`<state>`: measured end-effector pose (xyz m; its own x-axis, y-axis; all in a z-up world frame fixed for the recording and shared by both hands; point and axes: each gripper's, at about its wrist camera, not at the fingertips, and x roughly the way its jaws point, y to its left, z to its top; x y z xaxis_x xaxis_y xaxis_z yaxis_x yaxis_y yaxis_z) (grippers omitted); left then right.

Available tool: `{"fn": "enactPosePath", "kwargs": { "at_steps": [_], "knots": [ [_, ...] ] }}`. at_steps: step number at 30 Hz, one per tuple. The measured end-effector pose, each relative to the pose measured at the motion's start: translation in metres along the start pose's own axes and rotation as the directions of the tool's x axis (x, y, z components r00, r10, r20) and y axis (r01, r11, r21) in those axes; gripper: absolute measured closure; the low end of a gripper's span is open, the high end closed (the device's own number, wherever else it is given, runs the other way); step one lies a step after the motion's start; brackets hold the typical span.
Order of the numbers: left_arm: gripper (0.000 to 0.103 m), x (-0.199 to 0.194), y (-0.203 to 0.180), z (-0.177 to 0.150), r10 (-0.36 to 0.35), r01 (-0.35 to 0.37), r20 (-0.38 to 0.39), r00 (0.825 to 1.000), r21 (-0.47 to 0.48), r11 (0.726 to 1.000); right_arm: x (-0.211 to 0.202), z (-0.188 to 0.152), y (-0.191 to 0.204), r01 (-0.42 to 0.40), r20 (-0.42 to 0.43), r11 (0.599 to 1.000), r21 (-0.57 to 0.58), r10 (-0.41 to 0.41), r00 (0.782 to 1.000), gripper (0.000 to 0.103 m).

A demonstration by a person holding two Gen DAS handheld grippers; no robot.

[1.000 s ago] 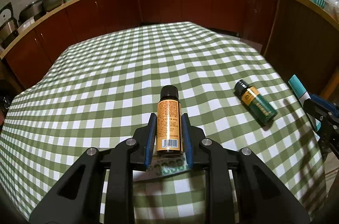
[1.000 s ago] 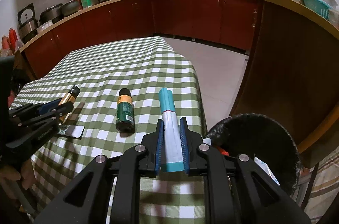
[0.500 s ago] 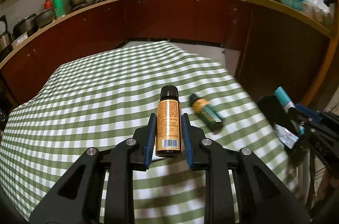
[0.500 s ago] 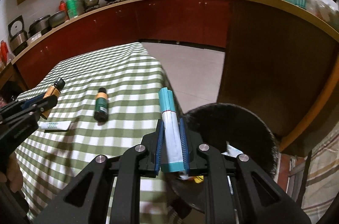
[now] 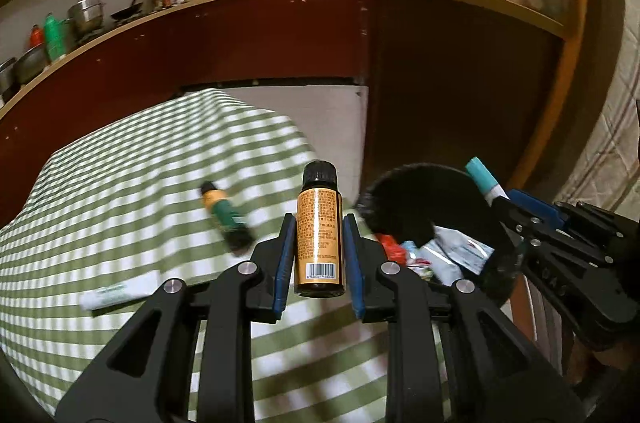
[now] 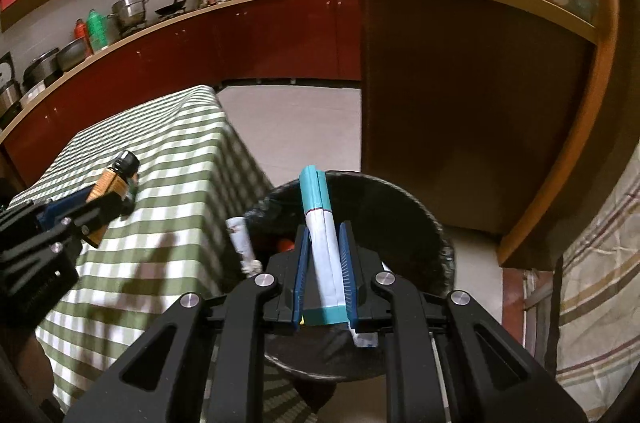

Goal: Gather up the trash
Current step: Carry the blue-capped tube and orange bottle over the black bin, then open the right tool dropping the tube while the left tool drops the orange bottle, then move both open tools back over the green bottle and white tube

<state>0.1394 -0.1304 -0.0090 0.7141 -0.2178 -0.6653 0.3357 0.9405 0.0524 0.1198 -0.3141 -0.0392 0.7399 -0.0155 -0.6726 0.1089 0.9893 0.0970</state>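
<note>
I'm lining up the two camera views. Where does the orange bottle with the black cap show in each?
Left wrist: orange bottle at centre, upright in the left gripper.
Right wrist: orange bottle at the left edge, tilted.
Shared landmark: black trash bin.

Fingers (image 5: 286,259) clamping orange bottle (image 5: 319,243), bin (image 5: 416,191) beside

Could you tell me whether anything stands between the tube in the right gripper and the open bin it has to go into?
Nothing visible does. The right gripper holds the teal-and-white tube directly above the black-lined bin, whose mouth is open, with only earlier trash inside. The left gripper with its orange bottle is off to the side.
</note>
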Motion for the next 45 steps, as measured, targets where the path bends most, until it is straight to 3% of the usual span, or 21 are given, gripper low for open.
{"fn": "enactPosePath", "kwargs": {
  "at_steps": [12, 16, 20, 29, 45],
  "knots": [
    [0.08, 0.035, -0.051, 0.001, -0.042, 0.043, -0.021, 0.999, 0.075, 0.996, 0.014, -0.004, -0.037, 0.026, -0.003, 0.997, 0.069, -0.026, 1.0, 0.084],
    [0.06, 0.043, -0.059, 0.003, -0.038, 0.04, -0.019, 0.999, 0.098, 0.994, 0.021, -0.007, -0.044, 0.033, -0.013, 0.995, 0.094, -0.031, 0.999, 0.069],
    [0.057, 0.045, -0.058, 0.004, -0.037, 0.039, -0.021, 0.999, 0.096, 0.995, 0.02, -0.005, -0.044, 0.036, -0.009, 0.995, 0.09, -0.036, 0.999, 0.069],
    [0.052, 0.028, -0.024, -0.002, -0.001, 0.002, -0.014, 1.0, 0.07, 0.998, 0.014, -0.003, -0.027, 0.01, -0.002, 0.998, 0.058, -0.01, 1.0, 0.066],
    [0.047, -0.009, 0.071, -0.033, 0.143, -0.143, -0.022, 0.989, -0.015, 0.99, 0.006, 0.002, 0.042, -0.075, -0.003, 0.996, -0.039, 0.075, 0.997, 0.062]
  ]
}}
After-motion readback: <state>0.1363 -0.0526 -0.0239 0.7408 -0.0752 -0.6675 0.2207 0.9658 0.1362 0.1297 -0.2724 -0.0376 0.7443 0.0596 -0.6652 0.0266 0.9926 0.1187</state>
